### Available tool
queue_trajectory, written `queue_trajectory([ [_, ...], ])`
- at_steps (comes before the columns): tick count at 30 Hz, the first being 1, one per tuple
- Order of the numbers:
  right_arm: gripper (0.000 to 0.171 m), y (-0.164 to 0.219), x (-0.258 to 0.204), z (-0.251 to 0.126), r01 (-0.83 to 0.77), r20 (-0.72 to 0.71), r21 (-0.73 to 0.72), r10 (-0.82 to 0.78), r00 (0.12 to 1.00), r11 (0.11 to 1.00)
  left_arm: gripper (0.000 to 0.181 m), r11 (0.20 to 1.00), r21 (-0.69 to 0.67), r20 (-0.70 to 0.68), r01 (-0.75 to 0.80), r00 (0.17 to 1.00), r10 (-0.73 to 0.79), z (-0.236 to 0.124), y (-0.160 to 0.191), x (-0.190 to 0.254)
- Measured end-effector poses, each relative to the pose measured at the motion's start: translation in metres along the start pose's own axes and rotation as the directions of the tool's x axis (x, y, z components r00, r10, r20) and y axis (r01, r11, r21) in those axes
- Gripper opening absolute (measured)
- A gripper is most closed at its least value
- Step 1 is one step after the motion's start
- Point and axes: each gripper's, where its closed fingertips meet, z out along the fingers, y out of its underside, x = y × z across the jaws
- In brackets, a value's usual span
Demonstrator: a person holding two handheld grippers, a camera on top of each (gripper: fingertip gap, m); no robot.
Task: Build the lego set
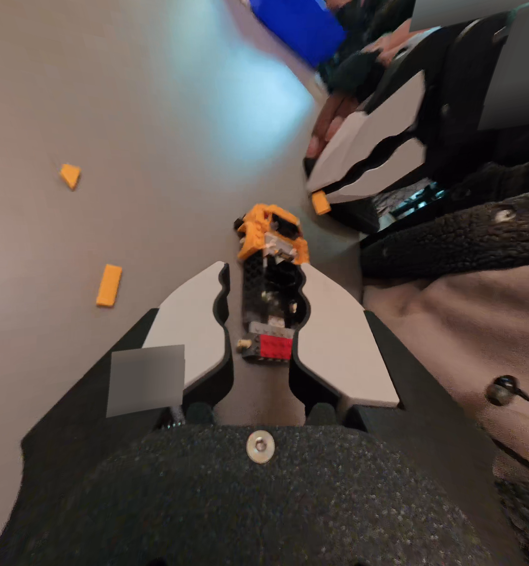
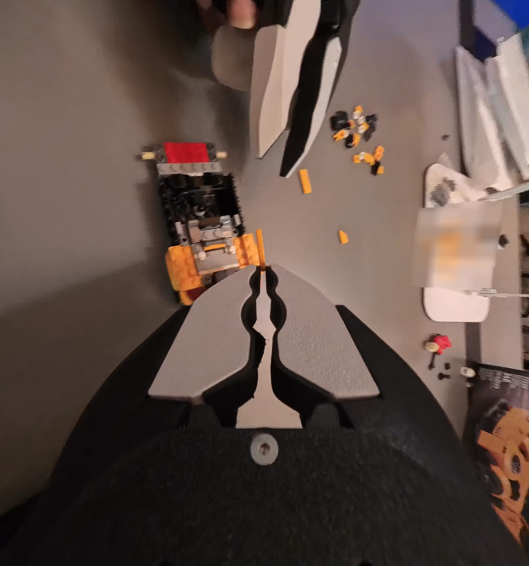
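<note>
The partly built car model (image 1: 269, 284), with a black chassis, an orange front and a red plate at the rear, lies on the grey table; it also shows in the right wrist view (image 2: 195, 214). My left gripper (image 1: 264, 268) is open and empty, with the model seen between its fingers; in the right wrist view (image 2: 275, 162) it sits beyond the model, to its right. My right gripper (image 2: 261, 268) is shut on a thin orange plate (image 2: 259, 249), held edge-on next to the model's orange front. This gripper (image 1: 318, 191) and its plate (image 1: 320, 202) also show in the left wrist view.
A loose orange tile (image 1: 108, 284) and an orange wedge (image 1: 70, 176) lie left of the model. A pile of small orange and black pieces (image 2: 358, 134), a white tray (image 2: 453, 306), a red piece (image 2: 439, 343) and an instruction booklet (image 2: 508, 459) lie on the right. Some 7 cm of space lies between my two pairs of fingers. My left gripper is the nearer one to the loose orange tile (image 1: 108, 284): about 6 cm, against 15 cm. Seen from the right wrist view (image 2: 306, 178) as well.
</note>
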Motion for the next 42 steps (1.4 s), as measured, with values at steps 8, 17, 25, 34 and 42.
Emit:
queue_trajectory([
  [8,0.003,-0.020,0.017,0.011,0.153,-0.230,0.034,-0.141,0.963,0.988,0.026,0.991,0.107,-0.078,0.076,0.995,-0.067,0.017,-0.025,0.026],
  [17,0.003,-0.023,0.022,0.005,0.226,-0.325,0.005,-0.212,0.922,0.974,0.007,0.992,0.124,-0.016,-0.023,1.000,0.025,0.020,-0.030,0.026],
  [25,0.015,-0.024,0.009,-0.006,-0.107,0.025,0.157,0.105,0.994,0.982,0.007,0.846,-0.049,0.248,-0.530,0.814,0.525,0.025,-0.021,0.021],
  [34,0.009,-0.024,0.001,0.013,-0.069,0.160,0.055,0.059,0.985,0.996,0.007,0.744,-0.165,0.304,-0.648,0.684,0.663,0.031,-0.014,0.020],
  [42,0.010,-0.023,0.001,0.018,-0.073,0.240,0.008,0.069,0.968,0.997,0.007,0.748,-0.146,0.300,-0.648,0.691,0.657,0.029,-0.013,0.019],
])
